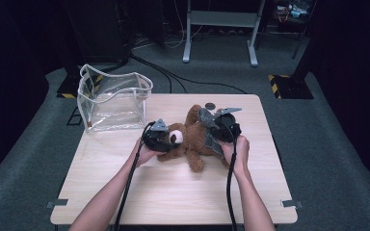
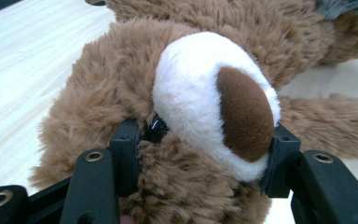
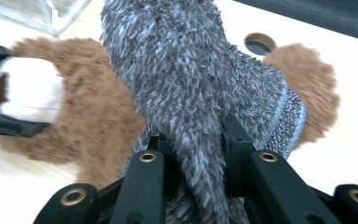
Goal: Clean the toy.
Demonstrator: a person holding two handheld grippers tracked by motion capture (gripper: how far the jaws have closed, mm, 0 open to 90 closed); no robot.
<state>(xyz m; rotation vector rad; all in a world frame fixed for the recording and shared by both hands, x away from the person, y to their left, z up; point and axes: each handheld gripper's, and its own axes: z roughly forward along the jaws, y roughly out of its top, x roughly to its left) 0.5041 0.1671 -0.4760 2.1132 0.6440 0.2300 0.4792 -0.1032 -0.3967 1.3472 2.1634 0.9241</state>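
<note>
On the surface (image 1: 139,187), left tongs (image 2: 200,161) clamp the teddy bear's (image 1: 185,139) head while right tongs (image 3: 200,156) pinch its grey garment (image 3: 191,79), apparently mid-undressing; next, pull the garment clear.

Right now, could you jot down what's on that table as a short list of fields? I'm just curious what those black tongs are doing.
toy: brown teddy bear lying on the wooden table
left gripper: jaws clamped on the bear's head, either side of the white muzzle
right gripper: jaws pinching a fuzzy grey cloth over the bear's body
container: clear plastic bag, standing open at the table's far left corner
</note>
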